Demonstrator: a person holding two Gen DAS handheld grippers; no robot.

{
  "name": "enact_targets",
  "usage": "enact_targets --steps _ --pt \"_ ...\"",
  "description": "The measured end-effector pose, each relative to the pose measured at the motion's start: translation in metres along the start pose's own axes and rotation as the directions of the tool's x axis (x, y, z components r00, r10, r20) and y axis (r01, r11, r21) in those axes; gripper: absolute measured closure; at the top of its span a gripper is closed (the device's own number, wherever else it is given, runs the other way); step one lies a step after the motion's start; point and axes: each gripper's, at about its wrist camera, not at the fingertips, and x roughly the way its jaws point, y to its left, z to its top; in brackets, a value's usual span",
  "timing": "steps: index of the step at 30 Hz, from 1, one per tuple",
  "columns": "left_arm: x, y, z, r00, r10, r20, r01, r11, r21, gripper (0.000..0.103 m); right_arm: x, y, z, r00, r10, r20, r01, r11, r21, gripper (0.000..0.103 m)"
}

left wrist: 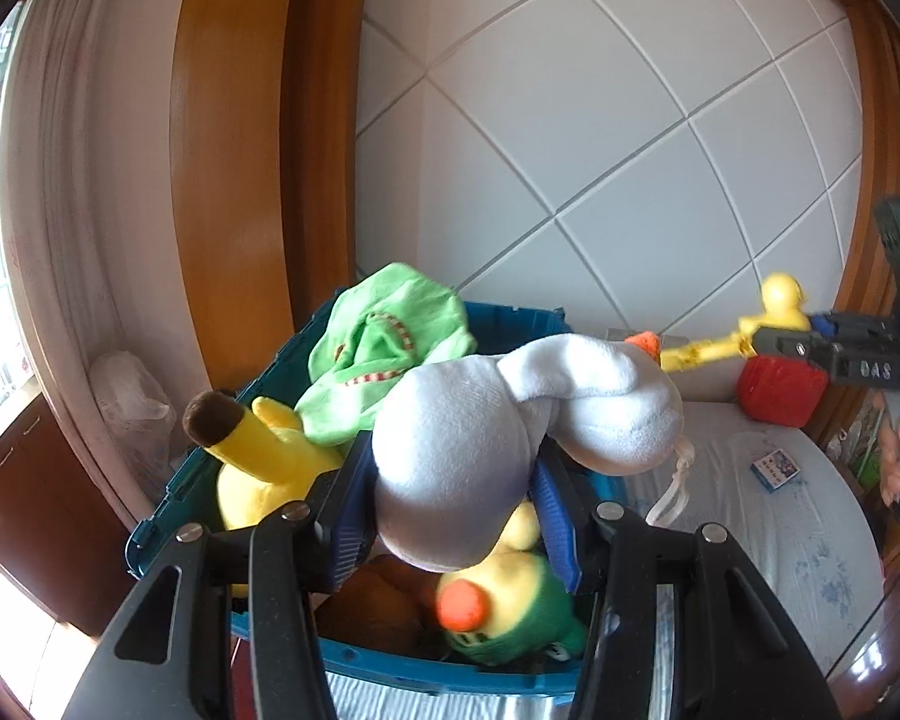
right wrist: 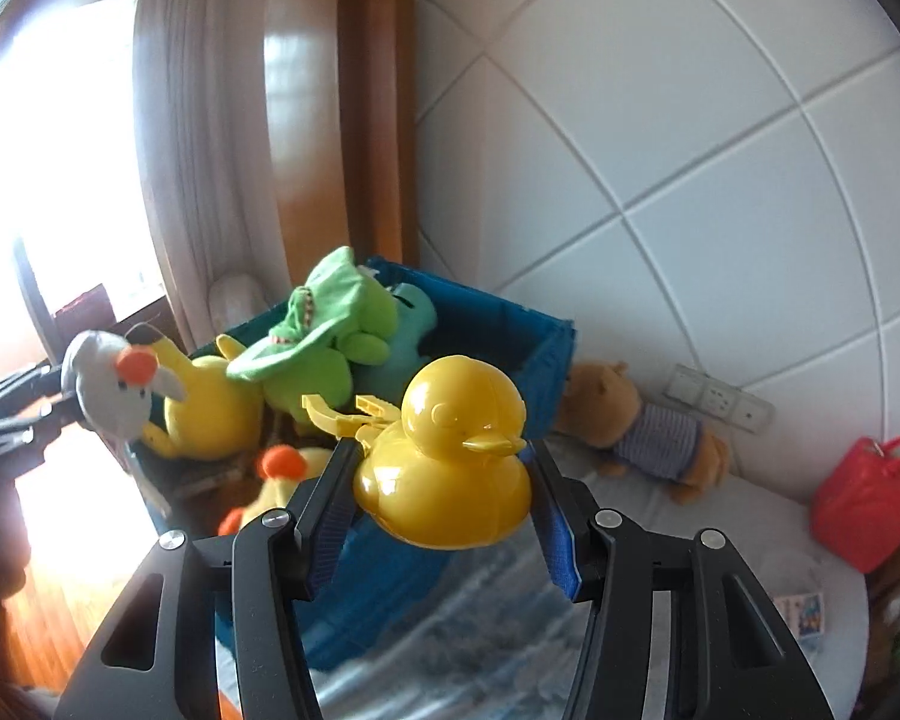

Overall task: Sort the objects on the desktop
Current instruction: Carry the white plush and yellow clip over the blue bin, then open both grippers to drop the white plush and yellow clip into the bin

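Note:
My left gripper is shut on a white plush bird with an orange beak, held over the blue bin. In the right wrist view the same white plush bird hangs at the left by the bin's near corner. My right gripper is shut on a yellow plastic duck, just right of the blue bin. The left wrist view shows that yellow duck far right in the right gripper. The bin holds a green plush, a yellow plush and others.
A brown teddy in a striped shirt lies on the white table by the tiled wall. A red bag stands at the right, with a small card box near it. A curtain and a wooden frame rise behind the bin.

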Motion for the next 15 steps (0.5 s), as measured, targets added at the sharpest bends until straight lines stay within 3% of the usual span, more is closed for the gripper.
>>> enact_targets --steps 6,12,15 --pt "0.033 0.031 -0.009 0.998 -0.042 -0.052 0.042 0.999 0.0 0.054 0.067 0.042 0.043 0.995 -0.059 -0.086 0.053 0.996 -0.076 0.05" --pt "0.054 0.048 -0.007 0.995 -0.076 -0.061 0.075 0.997 -0.016 0.053 0.135 0.055 0.078 0.982 -0.111 -0.156 0.089 0.986 -0.138 0.05" --pt "0.062 0.054 -0.003 0.995 -0.076 -0.062 0.075 0.997 -0.024 0.037 0.159 0.057 0.097 0.977 -0.154 -0.148 0.131 0.979 -0.156 0.05"
